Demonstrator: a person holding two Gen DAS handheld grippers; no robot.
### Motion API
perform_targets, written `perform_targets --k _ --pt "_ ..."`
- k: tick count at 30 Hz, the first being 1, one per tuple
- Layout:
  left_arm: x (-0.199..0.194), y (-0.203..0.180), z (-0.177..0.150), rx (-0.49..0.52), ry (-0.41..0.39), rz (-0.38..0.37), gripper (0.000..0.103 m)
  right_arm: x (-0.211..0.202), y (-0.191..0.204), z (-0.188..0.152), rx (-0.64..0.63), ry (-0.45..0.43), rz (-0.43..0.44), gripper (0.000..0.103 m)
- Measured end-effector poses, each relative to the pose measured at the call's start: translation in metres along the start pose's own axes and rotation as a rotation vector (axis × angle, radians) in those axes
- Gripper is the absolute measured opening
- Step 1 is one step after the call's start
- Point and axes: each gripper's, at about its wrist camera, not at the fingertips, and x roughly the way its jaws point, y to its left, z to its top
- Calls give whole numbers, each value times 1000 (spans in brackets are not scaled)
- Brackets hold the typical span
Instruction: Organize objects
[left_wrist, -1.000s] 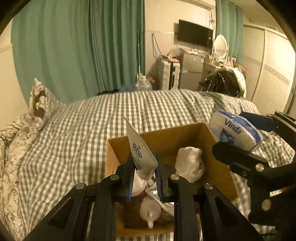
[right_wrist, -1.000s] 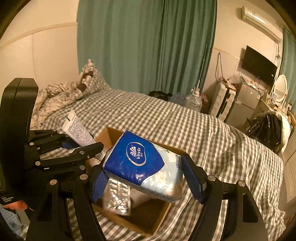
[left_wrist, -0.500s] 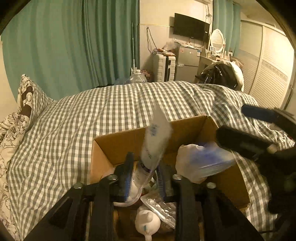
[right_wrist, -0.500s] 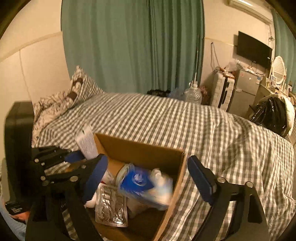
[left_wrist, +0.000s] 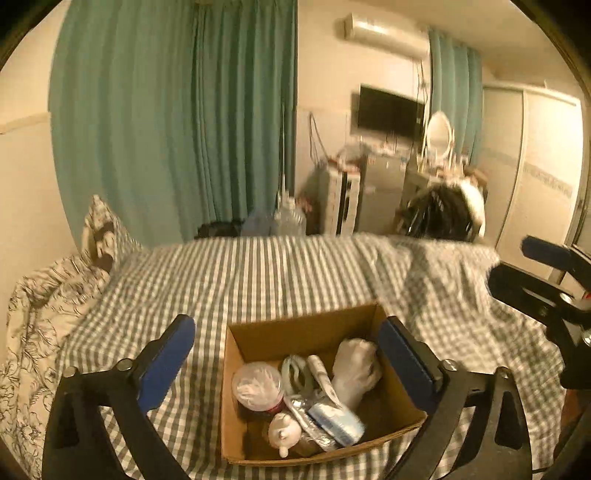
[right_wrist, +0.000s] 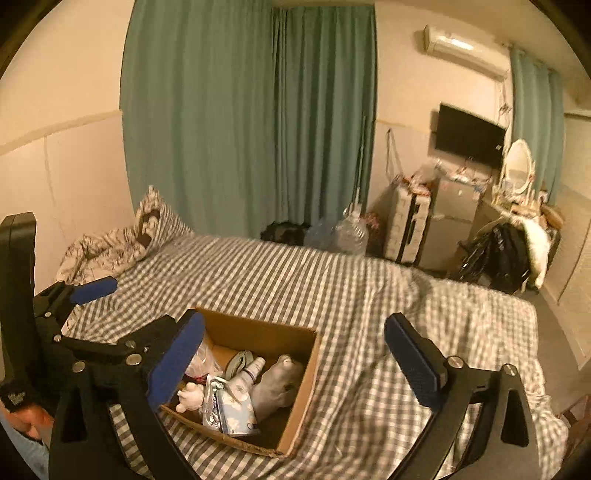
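Observation:
An open cardboard box (left_wrist: 299, 328) sits on the checked bed and also shows in the right wrist view (right_wrist: 306, 373). In it lie a white tube (left_wrist: 320, 374), a blue tissue pack (left_wrist: 336, 421), a white cloth bundle (left_wrist: 356, 365), a round clear tub (left_wrist: 257, 384), a small white figure (left_wrist: 282, 432) and a foil pack (right_wrist: 212, 400). My left gripper (left_wrist: 286, 354) is open and empty, raised above the box. My right gripper (right_wrist: 295, 358) is open and empty, above the box's right side. The tissue pack also shows in the right wrist view (right_wrist: 238, 413).
The bed (left_wrist: 295, 273) has a grey checked cover, with a patterned pillow (left_wrist: 107, 236) at the left. Green curtains (left_wrist: 177, 122) hang behind. A water bottle (right_wrist: 351, 236), a cabinet, a TV (right_wrist: 469, 134) and a dark bag (right_wrist: 495, 258) stand beyond the bed.
My left gripper let go of the white tube and my right gripper let go of the tissue pack; both dropped into the box. Both grippers opened wide and rose away.

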Motion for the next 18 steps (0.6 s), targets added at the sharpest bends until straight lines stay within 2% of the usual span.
perform_targets --k 6,10,14,18 --pt "-42 0 11 -24 -89 23 103 -62 3 9 -16 -101 -51 103" --pt "-66 2 6 -37 -160 55 103 -85 9 3 -15 -184 -98 103" --pt "-83 4 -14 -84 -207 81 103 -88 15 -18 15 -210 -85 103" --pt "-84 12 -42 -127 -199 106 103 -72 14 -50 67 -186 -98 103"
